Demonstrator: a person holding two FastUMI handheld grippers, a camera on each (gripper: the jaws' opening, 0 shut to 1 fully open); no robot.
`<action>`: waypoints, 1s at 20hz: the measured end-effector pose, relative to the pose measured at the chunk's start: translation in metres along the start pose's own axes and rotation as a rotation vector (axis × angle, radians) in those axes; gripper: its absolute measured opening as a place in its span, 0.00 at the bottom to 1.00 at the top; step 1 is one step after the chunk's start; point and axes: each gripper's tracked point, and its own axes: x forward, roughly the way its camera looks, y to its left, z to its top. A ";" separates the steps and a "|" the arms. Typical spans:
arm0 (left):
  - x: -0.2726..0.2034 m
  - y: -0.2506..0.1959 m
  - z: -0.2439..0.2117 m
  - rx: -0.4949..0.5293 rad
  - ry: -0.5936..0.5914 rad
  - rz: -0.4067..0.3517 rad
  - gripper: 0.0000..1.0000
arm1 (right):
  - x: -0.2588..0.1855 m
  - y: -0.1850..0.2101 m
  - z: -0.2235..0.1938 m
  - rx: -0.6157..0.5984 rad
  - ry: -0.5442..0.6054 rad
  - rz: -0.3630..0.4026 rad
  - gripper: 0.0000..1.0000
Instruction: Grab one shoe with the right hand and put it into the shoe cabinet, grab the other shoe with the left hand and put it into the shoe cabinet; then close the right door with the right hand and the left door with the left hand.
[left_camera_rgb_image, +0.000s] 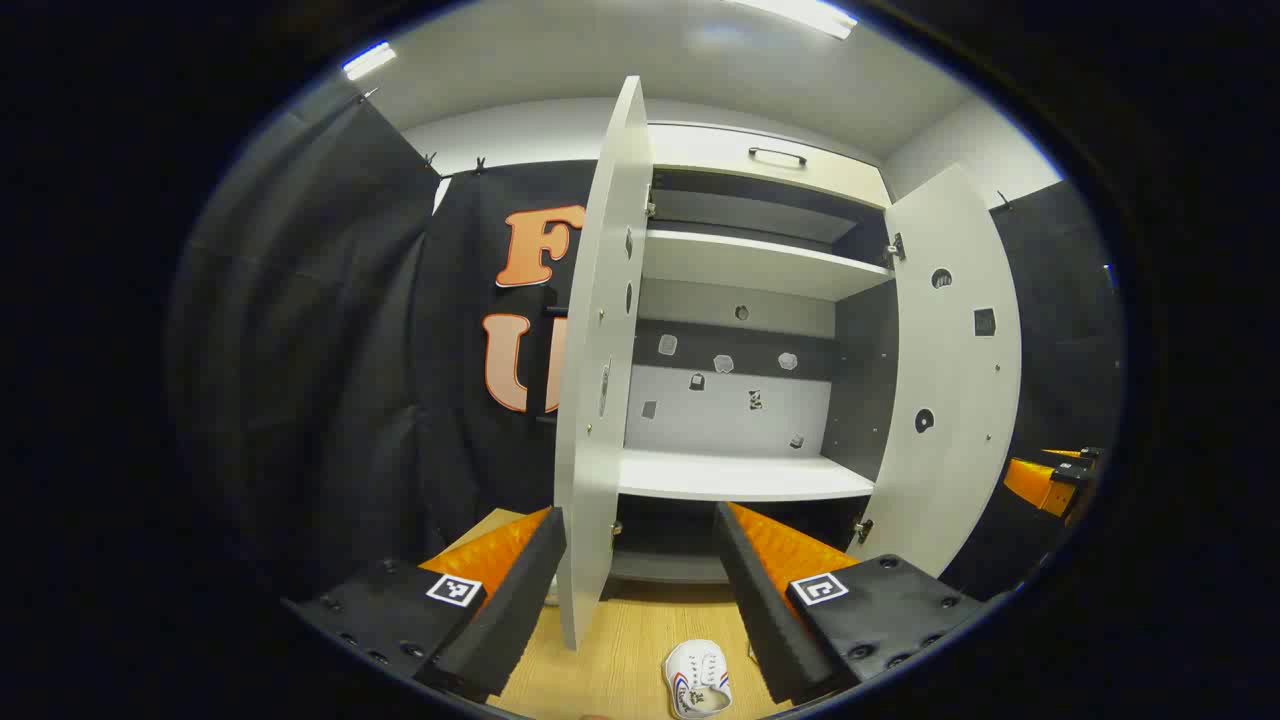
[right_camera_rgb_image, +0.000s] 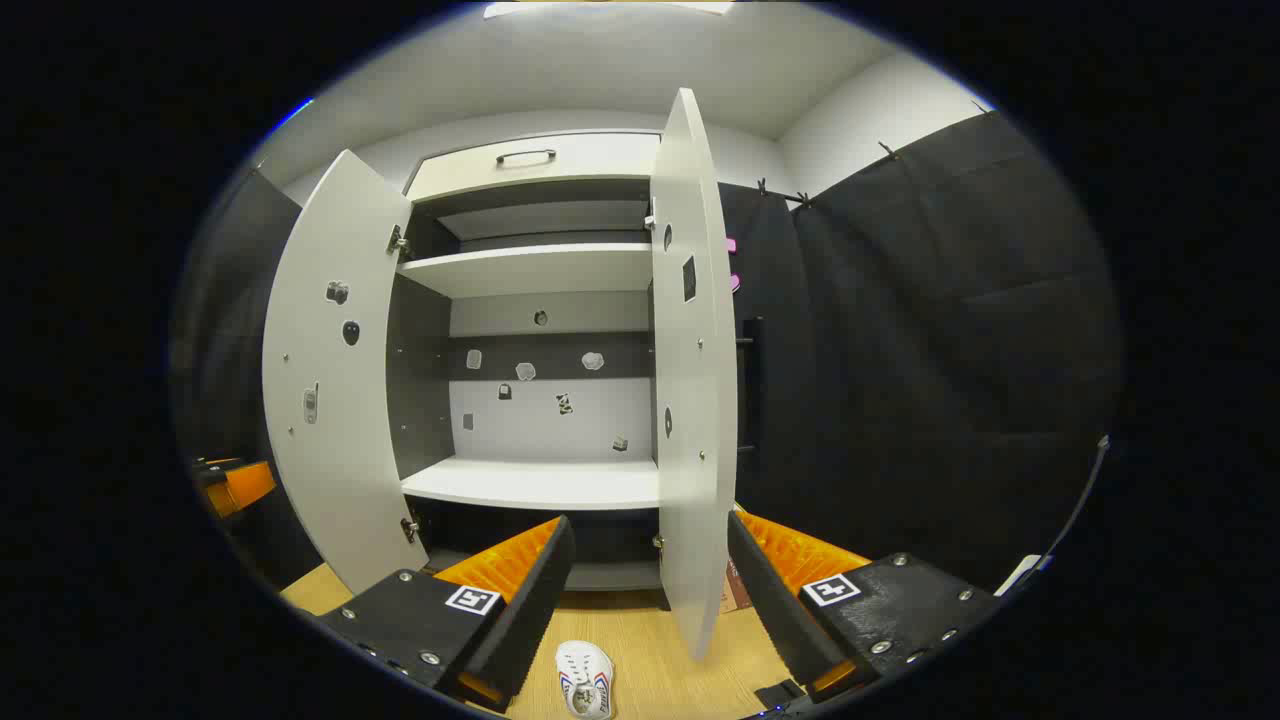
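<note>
The white shoe cabinet (left_camera_rgb_image: 745, 475) stands ahead with both doors swung wide. Its left door (left_camera_rgb_image: 600, 380) rises edge-on between my left gripper's (left_camera_rgb_image: 640, 600) fingers. That gripper is open and holds nothing. A white shoe (left_camera_rgb_image: 698, 680) with red and blue stripes lies on the wooden floor just below and between the fingers. In the right gripper view the cabinet's shelf (right_camera_rgb_image: 540, 482) is bare, and the right door (right_camera_rgb_image: 695, 400) stands edge-on over my open, unloaded right gripper (right_camera_rgb_image: 650, 610). A white striped shoe (right_camera_rgb_image: 585, 680) lies low between its fingers; whether it is the same shoe I cannot tell.
The right door (left_camera_rgb_image: 950, 380) and the other gripper (left_camera_rgb_image: 1050, 480) sit at the right of the left gripper view. The left door (right_camera_rgb_image: 330, 380) and the other gripper (right_camera_rgb_image: 235, 482) sit at the left of the right gripper view. A brown box (right_camera_rgb_image: 735, 590) hides behind the right door's foot.
</note>
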 end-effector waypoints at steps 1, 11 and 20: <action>0.000 0.001 0.001 0.006 -0.004 0.006 0.99 | -0.001 0.000 0.000 -0.003 0.001 0.000 0.94; -0.004 0.001 0.005 0.031 -0.011 0.014 0.96 | 0.003 0.007 -0.004 -0.001 0.007 0.022 0.94; -0.007 0.003 0.006 0.023 -0.011 0.020 0.99 | 0.007 0.018 -0.029 -0.020 0.047 0.048 0.94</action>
